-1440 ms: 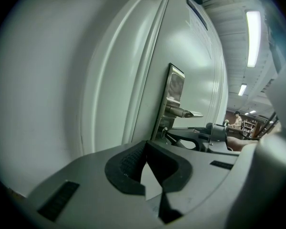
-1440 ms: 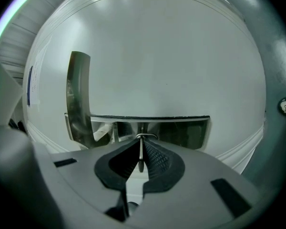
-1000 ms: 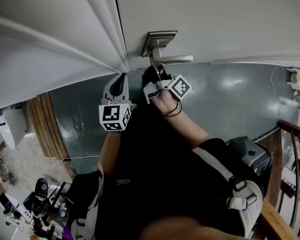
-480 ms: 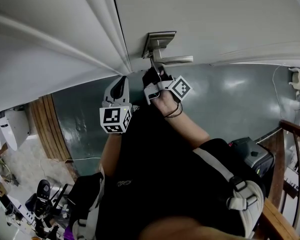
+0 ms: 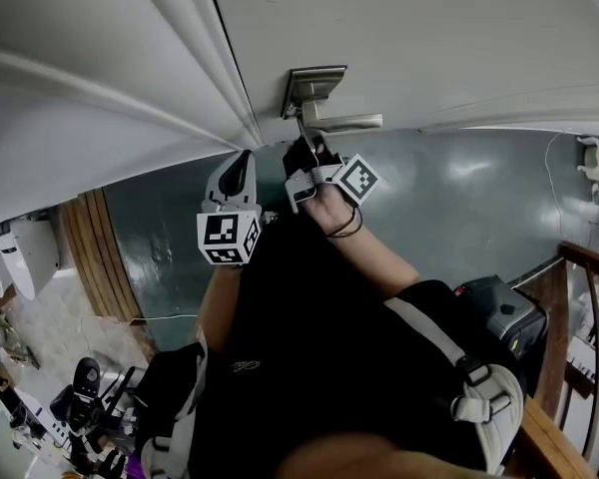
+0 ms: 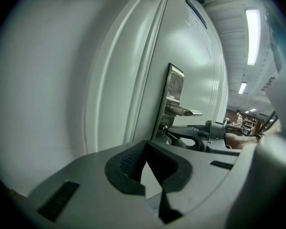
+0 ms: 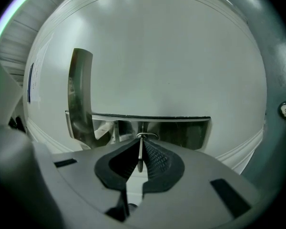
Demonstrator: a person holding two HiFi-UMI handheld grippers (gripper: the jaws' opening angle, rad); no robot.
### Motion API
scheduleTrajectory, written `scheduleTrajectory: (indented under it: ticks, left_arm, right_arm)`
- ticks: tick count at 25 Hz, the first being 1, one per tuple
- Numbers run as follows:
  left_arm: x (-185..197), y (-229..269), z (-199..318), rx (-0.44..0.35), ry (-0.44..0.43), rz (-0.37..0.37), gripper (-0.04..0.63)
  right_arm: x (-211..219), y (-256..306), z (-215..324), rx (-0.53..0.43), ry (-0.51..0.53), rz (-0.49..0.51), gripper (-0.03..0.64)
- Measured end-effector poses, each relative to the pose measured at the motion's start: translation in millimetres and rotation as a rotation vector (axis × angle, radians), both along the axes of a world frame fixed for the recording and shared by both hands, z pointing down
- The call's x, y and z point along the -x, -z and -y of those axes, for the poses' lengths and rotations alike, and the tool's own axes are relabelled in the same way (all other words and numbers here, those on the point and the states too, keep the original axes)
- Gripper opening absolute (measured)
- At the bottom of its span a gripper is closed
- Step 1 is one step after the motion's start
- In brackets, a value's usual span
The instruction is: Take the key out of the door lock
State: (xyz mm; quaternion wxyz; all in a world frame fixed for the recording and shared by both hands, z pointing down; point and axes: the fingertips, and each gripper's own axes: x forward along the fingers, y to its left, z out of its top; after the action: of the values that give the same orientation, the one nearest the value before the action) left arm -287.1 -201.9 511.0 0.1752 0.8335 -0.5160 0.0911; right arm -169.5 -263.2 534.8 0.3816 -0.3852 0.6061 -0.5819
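A brushed-metal lock plate (image 5: 312, 86) with a lever handle (image 5: 347, 122) sits on the white door (image 5: 429, 38). My right gripper (image 5: 304, 148) is just under the lever, up against the plate. In the right gripper view its pads are shut on the thin metal key (image 7: 140, 154), whose blade runs into the lock plate (image 7: 181, 132). My left gripper (image 5: 240, 173) hangs to the left, clear of the lock. Its jaws (image 6: 146, 148) are shut with nothing between them, and from there I see the right gripper (image 6: 195, 136) at the plate (image 6: 175, 87).
The door frame moulding (image 5: 195, 58) runs along the left of the door. Below is a dark green floor (image 5: 459, 198). A wooden railing (image 5: 569, 367) stands at the right, a black case (image 5: 499, 312) by the person's body, and clutter lies at the lower left.
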Motion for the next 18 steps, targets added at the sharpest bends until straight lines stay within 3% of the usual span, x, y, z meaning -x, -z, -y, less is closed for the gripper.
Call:
scheduleTrajectory:
  ticks: [18]
  left_arm:
    - [0.9, -3.5, -8.3, 0.003, 0.010, -0.013, 0.023]
  right_arm:
    - [-1.8, -7.0, -19.2, 0.004, 0.023, -0.033, 0.028]
